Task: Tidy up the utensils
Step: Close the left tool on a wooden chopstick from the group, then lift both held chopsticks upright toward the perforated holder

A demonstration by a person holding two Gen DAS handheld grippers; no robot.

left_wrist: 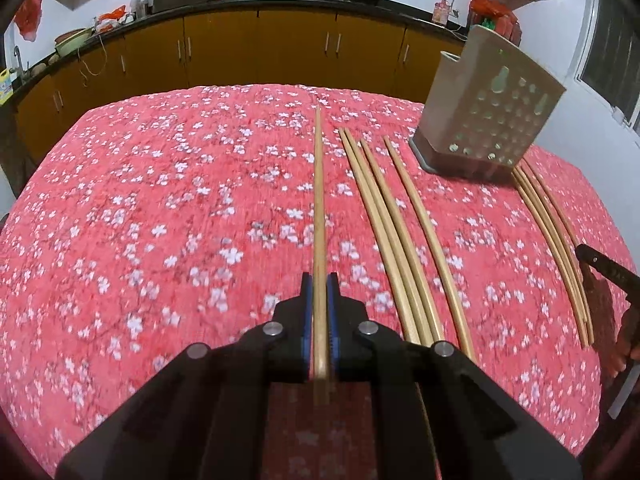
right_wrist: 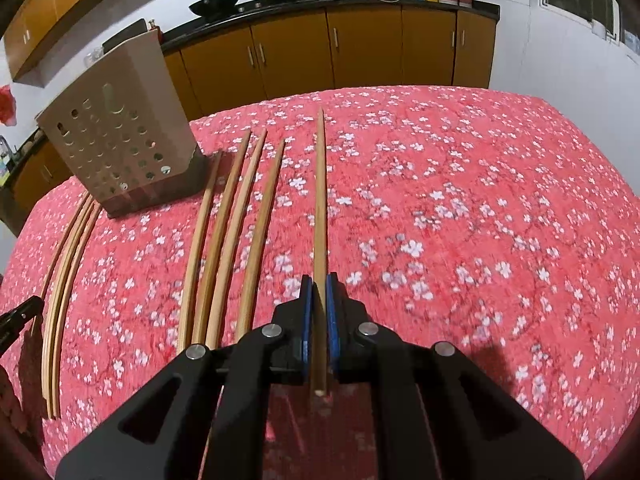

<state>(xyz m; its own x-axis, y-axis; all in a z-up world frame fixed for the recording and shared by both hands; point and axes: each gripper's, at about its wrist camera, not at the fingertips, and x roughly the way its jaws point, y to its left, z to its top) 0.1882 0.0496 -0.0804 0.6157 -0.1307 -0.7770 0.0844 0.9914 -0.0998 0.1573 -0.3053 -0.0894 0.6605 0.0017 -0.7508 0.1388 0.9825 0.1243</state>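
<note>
Floral tablecloth (left_wrist: 160,200), two tools (left_wrist: 319,292) (right_wrist: 319,292), two held chopsticks (left_wrist: 319,200) (right_wrist: 320,200)

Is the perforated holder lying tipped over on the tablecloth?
No, the holder stands upright on its dark base on the tablecloth, chopsticks lying beside it.

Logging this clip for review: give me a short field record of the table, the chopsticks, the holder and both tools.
surface: table under a red flowered cloth
left tool: shut on one chopstick, pointing away from the camera
right tool: shut on one chopstick, same pose
holder: perforated, upright on the cloth, no chopsticks visible sticking out of it
loose chopsticks: one group lying between holder and right tool, another group between holder and left tool
background: kitchen cabinets, woks on the counter
</note>
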